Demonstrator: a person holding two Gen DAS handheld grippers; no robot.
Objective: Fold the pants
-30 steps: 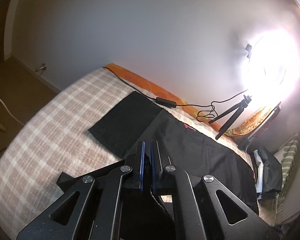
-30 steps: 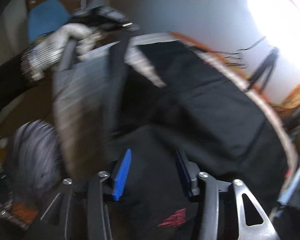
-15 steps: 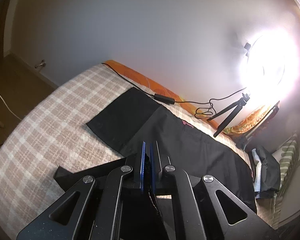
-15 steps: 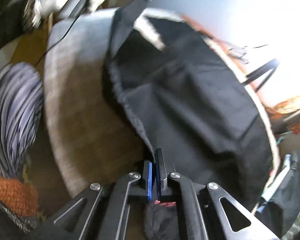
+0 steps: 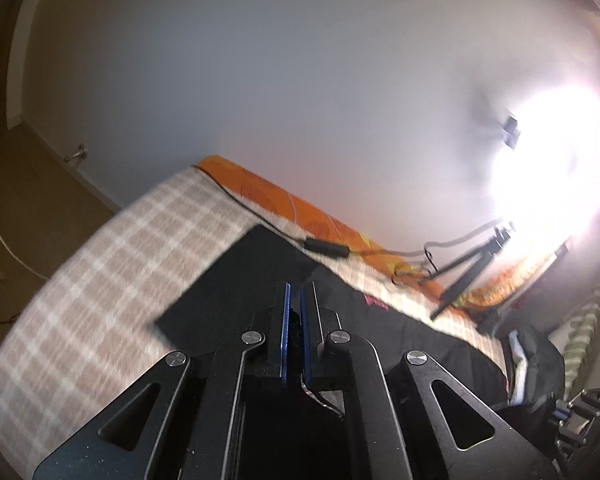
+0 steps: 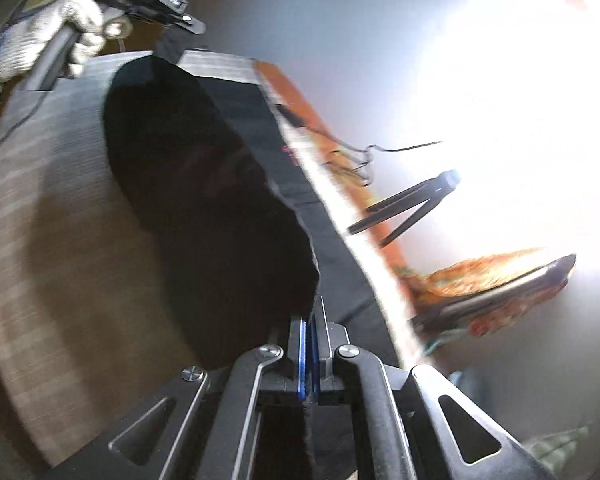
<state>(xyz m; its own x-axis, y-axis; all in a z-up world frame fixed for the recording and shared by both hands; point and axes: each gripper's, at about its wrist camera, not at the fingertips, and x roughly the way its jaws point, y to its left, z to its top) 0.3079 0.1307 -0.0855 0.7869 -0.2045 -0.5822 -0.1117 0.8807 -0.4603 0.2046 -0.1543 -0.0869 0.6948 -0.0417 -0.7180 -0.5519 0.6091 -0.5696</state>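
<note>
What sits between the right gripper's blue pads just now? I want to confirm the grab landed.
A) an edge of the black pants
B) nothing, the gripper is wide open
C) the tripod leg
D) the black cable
A: in the right wrist view the right gripper is shut with black pants fabric running into its pads.

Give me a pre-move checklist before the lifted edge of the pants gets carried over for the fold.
1. Left gripper shut on the black pants: ok, dark cloth shows between its blue pads.
2. Right gripper shut on the pants' edge: ok, fabric runs between the closed jaws.
3. Lifted layer hangs clear of the plaid blanket: ok in the right wrist view, with shadow beneath it.
4. Far part of the pants lies flat on the bed: ok in the left wrist view.
5. Tripod and cable clear of the fold: cannot tell; both sit near the far edge.
6. Edges aligned between both grips: cannot tell, blurred.
</note>
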